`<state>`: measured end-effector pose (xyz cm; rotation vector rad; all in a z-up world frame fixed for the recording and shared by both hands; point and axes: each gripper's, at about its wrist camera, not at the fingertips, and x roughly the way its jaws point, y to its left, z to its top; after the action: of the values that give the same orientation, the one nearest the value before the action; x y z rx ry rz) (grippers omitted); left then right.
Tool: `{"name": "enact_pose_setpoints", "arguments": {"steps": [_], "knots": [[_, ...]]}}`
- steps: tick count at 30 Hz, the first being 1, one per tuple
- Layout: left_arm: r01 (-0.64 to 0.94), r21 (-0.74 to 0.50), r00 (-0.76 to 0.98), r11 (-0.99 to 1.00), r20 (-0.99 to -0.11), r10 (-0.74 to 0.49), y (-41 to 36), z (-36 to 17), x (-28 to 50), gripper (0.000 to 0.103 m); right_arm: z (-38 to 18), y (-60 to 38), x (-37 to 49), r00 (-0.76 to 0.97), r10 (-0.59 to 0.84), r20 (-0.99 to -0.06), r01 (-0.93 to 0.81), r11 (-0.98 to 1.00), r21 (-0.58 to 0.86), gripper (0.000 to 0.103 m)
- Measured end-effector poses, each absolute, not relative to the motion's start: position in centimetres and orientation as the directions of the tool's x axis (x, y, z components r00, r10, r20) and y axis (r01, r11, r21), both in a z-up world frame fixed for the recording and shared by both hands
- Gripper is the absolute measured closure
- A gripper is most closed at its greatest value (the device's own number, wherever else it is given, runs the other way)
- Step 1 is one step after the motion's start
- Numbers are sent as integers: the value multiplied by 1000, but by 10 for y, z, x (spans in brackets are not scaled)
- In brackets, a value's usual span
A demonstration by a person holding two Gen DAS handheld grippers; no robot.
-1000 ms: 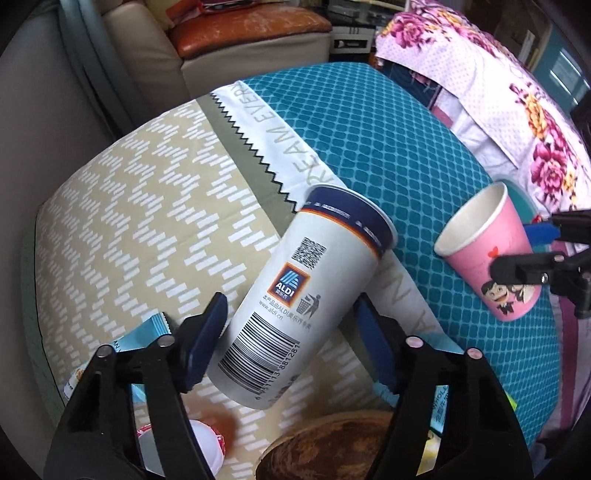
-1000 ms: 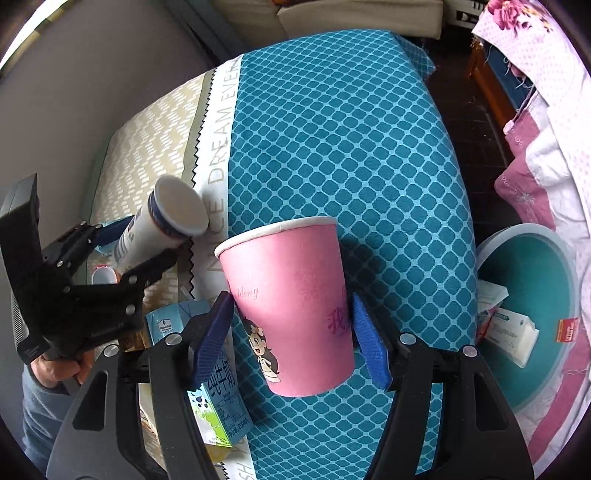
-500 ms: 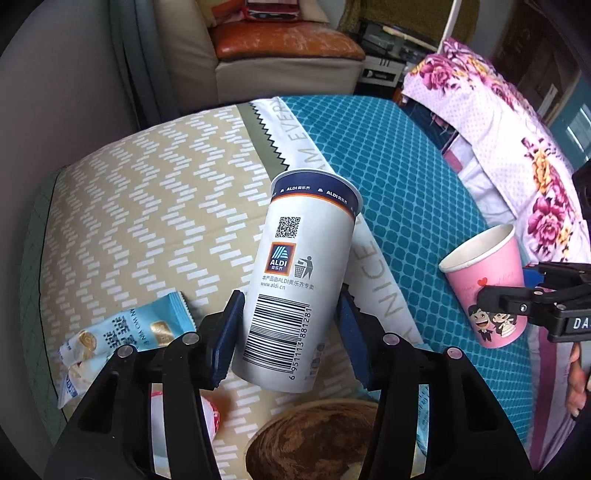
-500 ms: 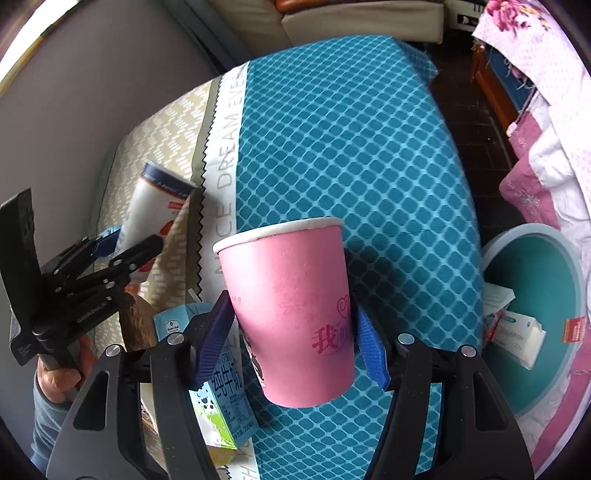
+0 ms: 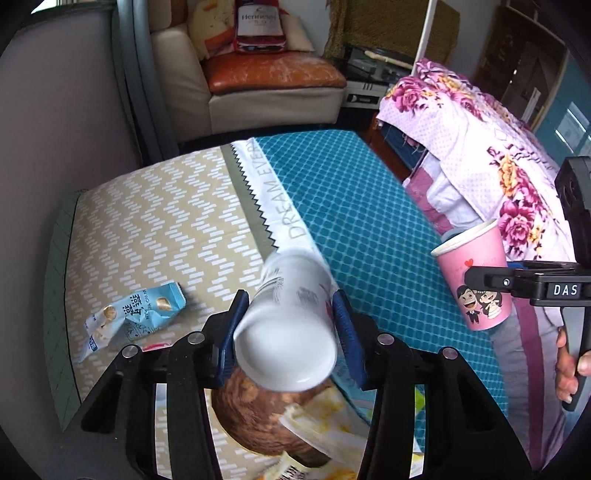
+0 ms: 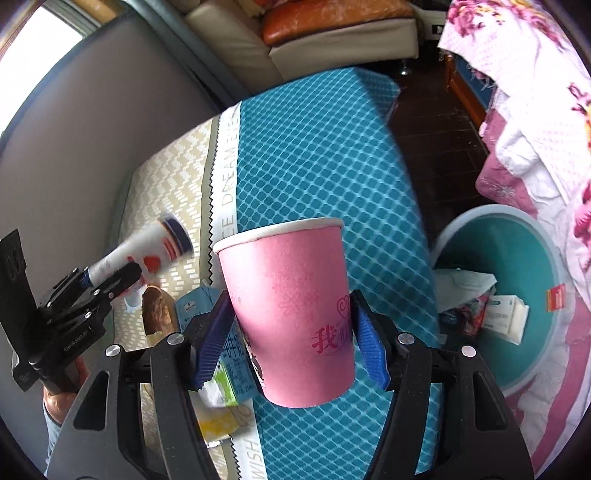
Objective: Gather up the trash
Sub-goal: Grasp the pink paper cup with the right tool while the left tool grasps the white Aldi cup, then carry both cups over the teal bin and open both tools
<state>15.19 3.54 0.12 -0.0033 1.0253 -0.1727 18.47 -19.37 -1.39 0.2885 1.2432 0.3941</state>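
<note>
Soft daylight is filling both views evenly, with no harsh glare. In the right wrist view a bright window at the upper left is blowing out to white. The tall white paper cup with the dark blue rim band is smearing with motion blur in both views, its print unreadable, while the pink paper cup with cartoon figures is staying sharp. A faint shadow is lying beside the light blue snack wrapper. Fisheye distortion is bending the edges, and the corners are darkening to black.
</note>
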Motion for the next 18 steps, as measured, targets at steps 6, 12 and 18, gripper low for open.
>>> {"name": "enact_pose_setpoints", "arguments": {"steps": [6,12,18], "knots": [[181,-79,497,980,-853,-160,2,1,140,56,-10,-231,165,306,445,-842,-86,893,441,42],[190,-99,451,977,-875,-176,-8,-22,144,56,-17,-248,154,295,452,-842,-63,888,455,42],[170,-76,447,982,-882,-146,-8,-30,145,57,-24,-252,157,297,461,-836,-51,882,469,42]]}}
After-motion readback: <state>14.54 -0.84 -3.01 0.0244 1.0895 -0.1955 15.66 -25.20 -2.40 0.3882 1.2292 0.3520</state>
